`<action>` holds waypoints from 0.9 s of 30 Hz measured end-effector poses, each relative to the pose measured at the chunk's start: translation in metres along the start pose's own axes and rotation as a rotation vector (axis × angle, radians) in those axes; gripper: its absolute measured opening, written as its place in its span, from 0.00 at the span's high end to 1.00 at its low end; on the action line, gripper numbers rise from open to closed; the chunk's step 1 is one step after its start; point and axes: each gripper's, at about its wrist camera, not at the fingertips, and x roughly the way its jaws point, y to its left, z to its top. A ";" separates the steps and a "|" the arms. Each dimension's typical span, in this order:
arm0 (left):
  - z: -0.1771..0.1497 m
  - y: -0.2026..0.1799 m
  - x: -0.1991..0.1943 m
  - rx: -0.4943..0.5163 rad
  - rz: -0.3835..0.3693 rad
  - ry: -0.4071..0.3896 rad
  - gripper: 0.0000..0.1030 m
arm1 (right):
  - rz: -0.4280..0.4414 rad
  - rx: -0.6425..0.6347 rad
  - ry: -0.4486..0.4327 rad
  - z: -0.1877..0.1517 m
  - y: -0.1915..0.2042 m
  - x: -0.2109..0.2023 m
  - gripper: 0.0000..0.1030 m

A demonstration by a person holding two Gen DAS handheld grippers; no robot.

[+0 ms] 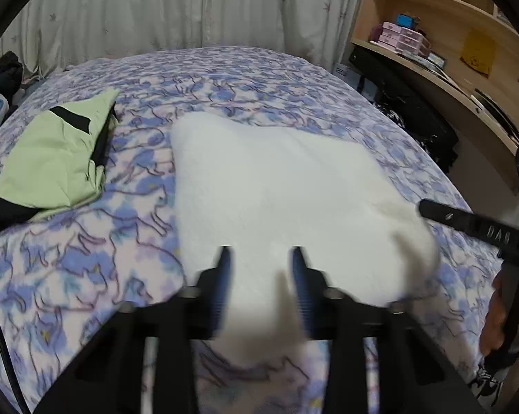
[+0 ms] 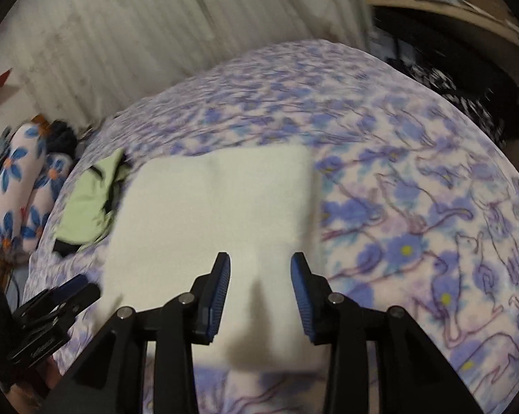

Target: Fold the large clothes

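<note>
A folded white garment (image 1: 276, 186) lies flat on the bed in the left wrist view, and it also shows in the right wrist view (image 2: 211, 214). My left gripper (image 1: 262, 253) is open above the garment's near edge, holding nothing. My right gripper (image 2: 261, 258) is open above the garment's near right part, holding nothing. The right gripper's body (image 1: 466, 222) shows at the right edge of the left wrist view. The left gripper's tip (image 2: 76, 288) shows at the lower left of the right wrist view. A folded green and black garment (image 1: 55, 158) lies to the left.
The bed has a blue and purple flower-print cover (image 1: 259, 79). Pale curtains (image 1: 176, 7) hang behind it. A wooden desk with shelves (image 1: 442, 51) stands at the right, dark bags (image 1: 414, 117) beside the bed. Flower-print pillows (image 2: 21, 186) lie at the left.
</note>
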 end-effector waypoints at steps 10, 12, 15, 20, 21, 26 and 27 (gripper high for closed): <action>-0.027 -0.002 0.010 -0.013 -0.007 0.043 0.89 | -0.174 -0.110 0.061 -0.041 0.001 0.024 0.81; -0.028 0.004 0.014 -0.035 -0.030 0.057 0.90 | -0.168 -0.071 0.075 -0.044 -0.016 0.025 1.00; -0.030 0.005 0.016 -0.043 -0.033 0.059 0.90 | -0.129 -0.036 0.083 -0.046 -0.028 0.024 1.00; -0.030 0.001 0.018 -0.036 -0.014 0.056 0.90 | -0.146 -0.041 0.084 -0.046 -0.024 0.027 1.00; -0.030 0.001 0.018 -0.036 -0.016 0.058 0.90 | -0.140 -0.036 0.085 -0.046 -0.025 0.027 1.00; -0.027 -0.003 0.015 -0.013 -0.021 0.071 0.84 | -0.133 -0.055 0.099 -0.040 -0.022 0.026 0.98; -0.025 -0.005 0.012 0.005 -0.026 0.079 0.81 | -0.125 -0.061 0.093 -0.036 -0.018 0.022 0.98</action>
